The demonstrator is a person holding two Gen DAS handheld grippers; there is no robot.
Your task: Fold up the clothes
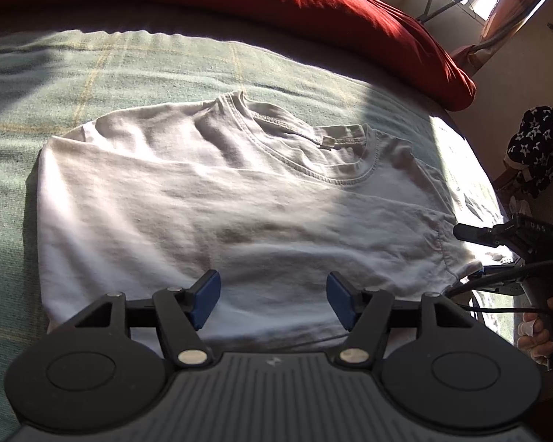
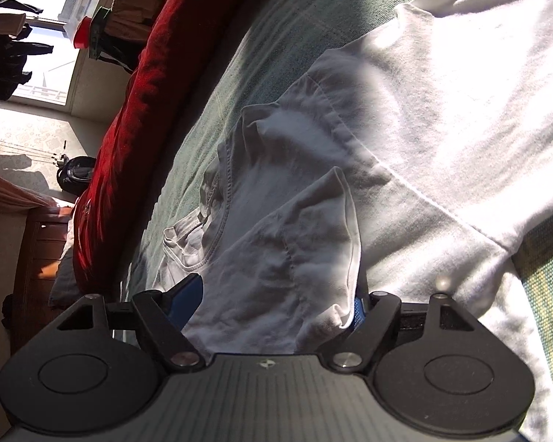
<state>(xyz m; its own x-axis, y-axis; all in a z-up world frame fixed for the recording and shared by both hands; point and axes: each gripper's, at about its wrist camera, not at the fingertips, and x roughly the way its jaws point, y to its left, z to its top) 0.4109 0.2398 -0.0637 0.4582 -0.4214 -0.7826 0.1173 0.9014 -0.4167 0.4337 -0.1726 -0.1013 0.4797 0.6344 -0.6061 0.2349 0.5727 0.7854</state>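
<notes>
A white T-shirt (image 1: 239,202) lies flat on the green checked blanket (image 1: 37,92), its collar (image 1: 313,147) away from me. My left gripper (image 1: 272,289) hangs open just over the shirt's near hem, with nothing between its blue pads (image 1: 206,294). In the right wrist view, the shirt's right sleeve (image 2: 295,239) is bunched and raised between the jaws of my right gripper (image 2: 272,302). These jaws stand apart and the cloth looks loose, not pinched. My right gripper (image 1: 468,252) also shows at the shirt's right edge in the left wrist view.
A red duvet (image 1: 276,0) runs along the far side of the bed. A dark star-patterned cloth (image 1: 538,147) lies off the bed's right edge. A person's hand (image 1: 538,335) holds the right tool. A wooden drawer unit (image 2: 37,258) stands by the window.
</notes>
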